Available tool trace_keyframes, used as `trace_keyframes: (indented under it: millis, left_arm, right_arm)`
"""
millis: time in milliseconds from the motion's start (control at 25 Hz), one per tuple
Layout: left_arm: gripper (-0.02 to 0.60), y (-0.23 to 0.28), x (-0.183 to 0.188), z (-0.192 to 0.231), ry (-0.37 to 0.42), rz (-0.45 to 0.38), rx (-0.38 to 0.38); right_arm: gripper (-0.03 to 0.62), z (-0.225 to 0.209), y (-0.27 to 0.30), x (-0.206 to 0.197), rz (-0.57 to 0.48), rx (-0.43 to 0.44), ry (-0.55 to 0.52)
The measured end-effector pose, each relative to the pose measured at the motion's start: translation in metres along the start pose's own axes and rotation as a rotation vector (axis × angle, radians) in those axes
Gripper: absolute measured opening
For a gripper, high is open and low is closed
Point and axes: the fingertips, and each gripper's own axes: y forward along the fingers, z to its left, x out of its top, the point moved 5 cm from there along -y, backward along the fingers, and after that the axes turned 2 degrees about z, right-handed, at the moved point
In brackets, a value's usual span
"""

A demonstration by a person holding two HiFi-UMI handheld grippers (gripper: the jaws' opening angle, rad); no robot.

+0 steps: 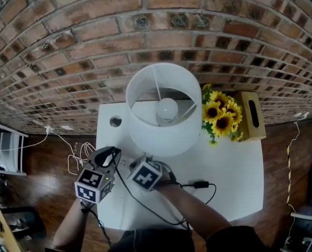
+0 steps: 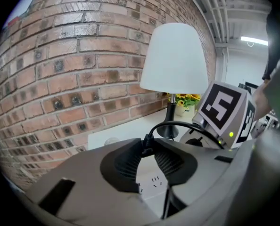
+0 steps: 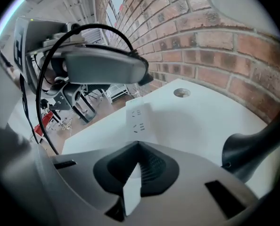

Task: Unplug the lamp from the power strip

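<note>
The left tongs are clamped on a black plug. In the left gripper view the plug sits at the middle of the frame, pinched between the two ribbed pads. It hangs clear above the white power strip, whose empty sockets show just below it. A black cord arcs from the plug toward the right of that frame, in front of the dark base of the lamp.

The right tongs are closed on the near end of the power strip. A white wedge of it shows between the pads at the lower middle of the right gripper view. The rest of the strip lies flat on the white table beyond the tips. In the upper left of that frame the left tongs hover over the strip with the cord looping around them.

In the head view both tongs sit at the lower left of the table, close beside each other, with the left one nearer the table's edge. The lamp stands at the upper middle of the frame with its white shade open to the camera and the bulb visible inside. Sunflowers and a wooden box stand to its right, against a brick wall. The cord runs across the lower part of the table, with a small black switch on it to the right of the tongs.
</note>
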Motion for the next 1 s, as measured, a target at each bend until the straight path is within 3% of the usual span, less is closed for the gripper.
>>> trace_keyframes:
  millis: [160, 400, 640, 880, 1000]
  left_arm:
    - [0.107, -0.002, 0.017, 0.009, 0.077, -0.011, 0.038]
    - [0.107, 0.006, 0.021, 0.019, 0.078, -0.008, 0.046]
    - [0.107, 0.008, 0.031, 0.026, 0.062, -0.066, -0.013]
    - [0.107, 0.010, 0.025, 0.036, 0.109, -0.107, -0.121]
    - [0.109, 0.006, 0.017, 0.052, 0.085, -0.119, -0.179]
  right_arm:
    - [-0.003, 0.000, 0.002, 0.005, -0.009, 0.003, 0.005]
    - [-0.003, -0.001, 0.002, 0.004, -0.008, -0.011, 0.031]
    - [-0.003, 0.000, 0.002, 0.003, 0.009, -0.045, 0.076]
    - [-0.003, -0.006, -0.004, -0.004, 0.103, -0.150, 0.158]
    - [-0.002, -0.003, -0.002, 0.000, 0.137, -0.208, 0.198]
